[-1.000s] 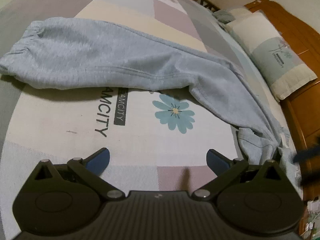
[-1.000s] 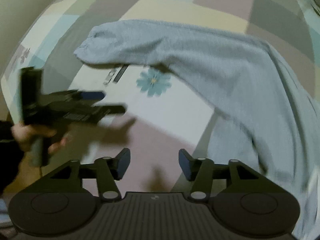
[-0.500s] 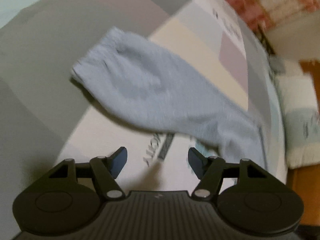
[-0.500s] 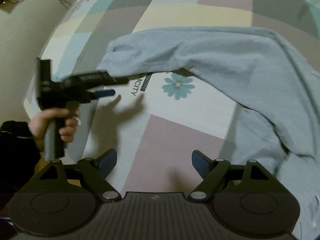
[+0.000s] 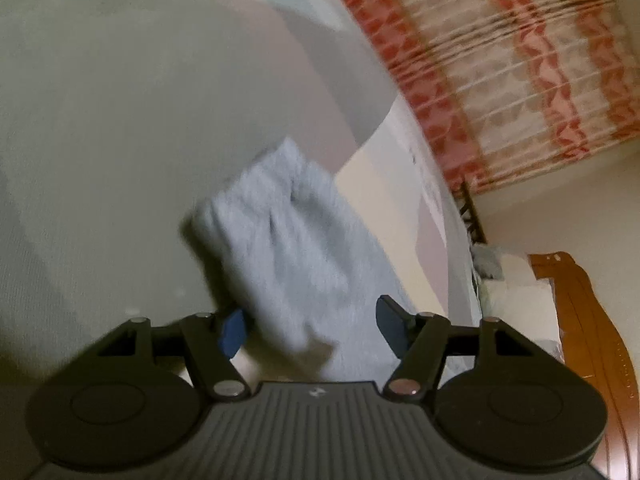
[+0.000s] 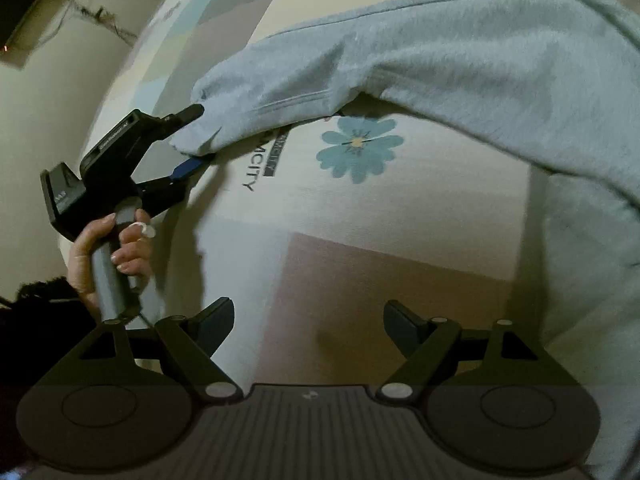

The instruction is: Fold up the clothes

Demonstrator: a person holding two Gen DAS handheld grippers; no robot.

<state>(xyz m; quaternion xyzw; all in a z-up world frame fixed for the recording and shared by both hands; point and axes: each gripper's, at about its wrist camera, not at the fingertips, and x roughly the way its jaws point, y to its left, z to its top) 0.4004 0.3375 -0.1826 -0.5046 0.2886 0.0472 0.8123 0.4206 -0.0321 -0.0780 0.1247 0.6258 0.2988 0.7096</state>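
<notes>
Between the spread fingers of the right gripper [image 6: 308, 326] lies only bare patchwork bedcover [image 6: 360, 264]; its jaws have just been opening, stand wide and hold nothing. Beyond it the grey sweatpants [image 6: 460, 64] stretch across the bed, the near leg running as a long band from the bunched waist part at the right edge of the right wrist view leftward to its cuffed end [image 6: 200, 132]. That cuff points at the person's left hand [image 6: 108, 248], which grips the handle of the left gripper [image 6: 192, 140]. Its two fingers straddle the cuff, one above the cloth and the blue-padded one below; the jaws have just been closing to a middling gap, yet whether the pads press the fabric I cannot tell. Through the left wrist camera the cuff [image 5: 280, 248] sits blurred between the fingertips, the leg running back under the right one.

A second ago the left gripper hung well short of the pants, wide open, with the flower print [image 6: 358, 146] before it; now it has swung round to the cuff, and the right gripper has sunk nearer the cover.

Left of the cuff the bed edge drops to a pale wall [image 6: 48, 92]. Farther off stand a wooden headboard [image 5: 580, 320] and a red-patterned curtain [image 5: 500, 60]; the cover past the leg is open.
</notes>
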